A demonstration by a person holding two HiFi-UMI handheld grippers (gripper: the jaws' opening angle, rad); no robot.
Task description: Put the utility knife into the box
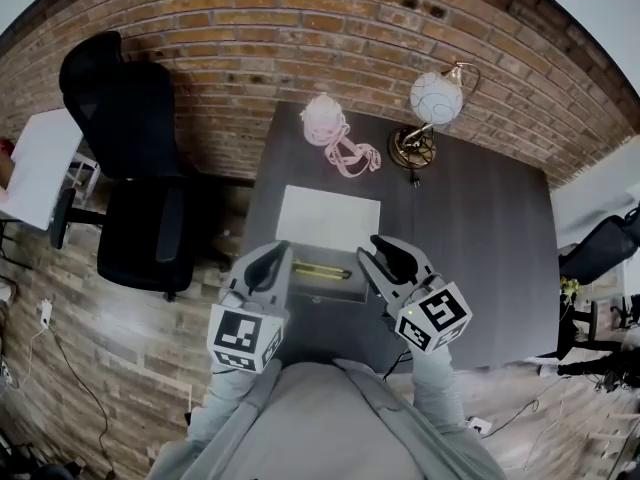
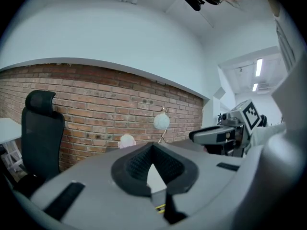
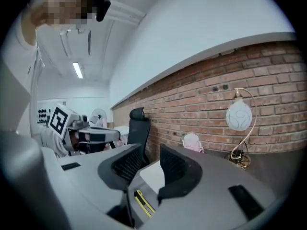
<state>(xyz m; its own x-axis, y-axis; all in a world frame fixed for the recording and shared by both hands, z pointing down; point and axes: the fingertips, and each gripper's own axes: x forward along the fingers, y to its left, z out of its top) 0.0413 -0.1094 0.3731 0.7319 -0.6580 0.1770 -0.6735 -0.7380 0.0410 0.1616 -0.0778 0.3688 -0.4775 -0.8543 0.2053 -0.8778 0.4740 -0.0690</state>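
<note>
Dark table (image 1: 480, 248) set against a brick wall, with a black office chair (image 1: 130, 168) at its left. At the table's near edge stands a shallow open box (image 1: 330, 290); just beyond it lies a white flat panel (image 1: 328, 218), possibly its lid. The left gripper (image 1: 272, 258) hangs over the box's left end, fingertips closed together on nothing. The right gripper (image 1: 388, 253) hangs over the right end, jaws parted and empty. A globe desk lamp (image 1: 434, 103) and a pink object (image 1: 332, 133) stand well apart at the far edge. The yellow utility knife (image 1: 322, 269) lies lengthwise inside the box, free of both grippers. The placing step appears complete; what remains, if anything, is probably to draw both grippers clear, or to fit the panel if it is a lid.
</note>
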